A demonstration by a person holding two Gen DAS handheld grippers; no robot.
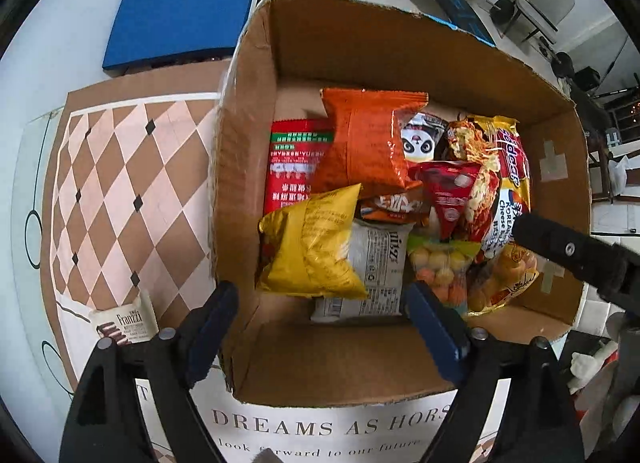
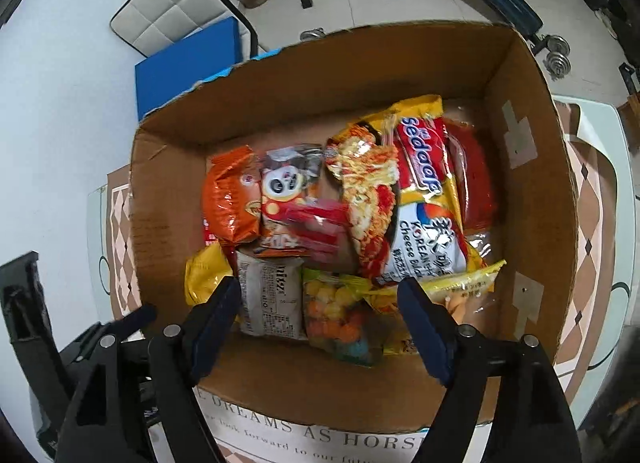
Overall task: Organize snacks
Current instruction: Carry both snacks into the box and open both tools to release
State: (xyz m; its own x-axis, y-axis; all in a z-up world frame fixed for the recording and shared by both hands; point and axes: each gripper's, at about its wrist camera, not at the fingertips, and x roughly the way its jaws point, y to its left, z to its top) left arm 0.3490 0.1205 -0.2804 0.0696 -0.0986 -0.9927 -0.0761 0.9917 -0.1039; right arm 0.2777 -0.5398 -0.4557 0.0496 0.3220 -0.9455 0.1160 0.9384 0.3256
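— Where does the left wrist view look from?
— From close above, facing steeply down into the cardboard box (image 1: 400,63).
— And the right wrist view?
— Also down from close above. Both share the box and its snack packets (image 2: 424,199).

White table (image 1: 52,43) under a brown-and-pink diamond-patterned mat (image 1: 120,191) with printed lettering along the near edge. On the mat: open cardboard box (image 1: 400,47) full of snack packets, and just beside its left wall a small Franzzi wafer packet (image 1: 126,323). Farther back on the table, a blue pad (image 1: 180,19).
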